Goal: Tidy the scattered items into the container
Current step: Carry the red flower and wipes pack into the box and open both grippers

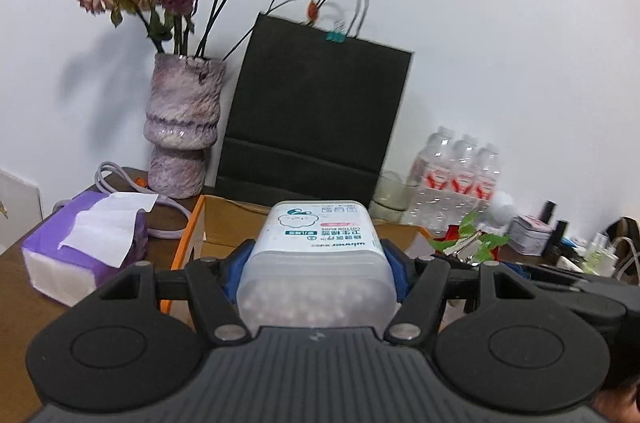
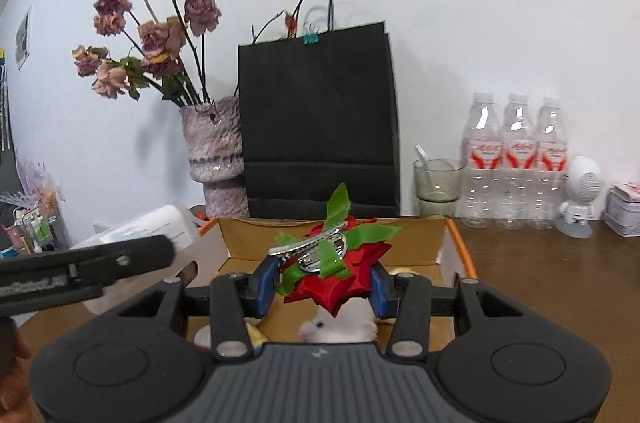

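— What's each hand carrying?

— The left gripper (image 1: 318, 265) has its blue pads pressed to the two sides of a cotton swab box (image 1: 316, 255), a cloudy plastic tub with a white label. It hangs in the air at the near edge of the cardboard box (image 1: 224, 223), not yet in it.

— And the other?

— The right gripper (image 2: 326, 281) is clamped on a red flower hair clip (image 2: 334, 263), fabric petals with green leaves and a metal clip on top. That one hovers right over the open cardboard box (image 2: 436, 235), above a white plush toy (image 2: 344, 329) lying inside.

— Will the tub slip?

— I'd guess it's light and fairly stiff, but smooth plastic is slick. The grip sits across its width, near the middle of the body, which looks sensible. Squeeze too hard and the thin walls may flex.

— The flower?

— Soft, nearly weightless, and squashy. The pads bite the petals, not the metal clip, so it could sag or twist. Nothing fragile there, I reckon; a short drop onto the plush should do no harm.

— Anything close by?

— A purple tissue pack (image 1: 86, 247) sits to the left of the box, and a vase (image 1: 182, 127) behind.
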A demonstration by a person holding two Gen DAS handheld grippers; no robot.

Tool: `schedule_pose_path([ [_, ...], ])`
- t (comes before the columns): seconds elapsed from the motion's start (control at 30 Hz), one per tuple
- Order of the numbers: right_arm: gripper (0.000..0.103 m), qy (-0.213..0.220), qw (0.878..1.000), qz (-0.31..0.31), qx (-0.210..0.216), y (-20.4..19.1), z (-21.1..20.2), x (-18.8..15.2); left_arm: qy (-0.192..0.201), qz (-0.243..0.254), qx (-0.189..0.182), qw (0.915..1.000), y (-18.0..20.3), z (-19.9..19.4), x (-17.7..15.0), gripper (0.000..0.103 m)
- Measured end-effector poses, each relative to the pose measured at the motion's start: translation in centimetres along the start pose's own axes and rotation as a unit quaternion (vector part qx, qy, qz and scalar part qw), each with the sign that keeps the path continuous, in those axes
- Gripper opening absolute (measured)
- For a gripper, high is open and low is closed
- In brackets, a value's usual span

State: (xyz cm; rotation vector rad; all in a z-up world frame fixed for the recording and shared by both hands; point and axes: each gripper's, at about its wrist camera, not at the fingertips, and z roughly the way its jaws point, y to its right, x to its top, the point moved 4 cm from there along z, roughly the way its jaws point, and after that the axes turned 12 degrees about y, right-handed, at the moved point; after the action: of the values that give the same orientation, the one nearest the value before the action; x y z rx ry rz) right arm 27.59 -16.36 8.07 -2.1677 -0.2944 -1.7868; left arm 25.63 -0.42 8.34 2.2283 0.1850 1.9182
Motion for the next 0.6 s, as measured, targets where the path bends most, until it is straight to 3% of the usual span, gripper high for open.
schedule_pose_path([
  [0.3,0.044,-0.049,0.998,-0.022,0.020,-0.7,6.3,-1.8,-0.026,0.006,0.071,0.9971,-2.0,5.6,-2.3,0.067],
  [0.6,0.046,-0.081,0.996,-0.043,0.004,-0.4,7.5,-3.7,-0.052,0.014,0.075,0.9957,-2.6,6.4,-3.9,0.067],
])
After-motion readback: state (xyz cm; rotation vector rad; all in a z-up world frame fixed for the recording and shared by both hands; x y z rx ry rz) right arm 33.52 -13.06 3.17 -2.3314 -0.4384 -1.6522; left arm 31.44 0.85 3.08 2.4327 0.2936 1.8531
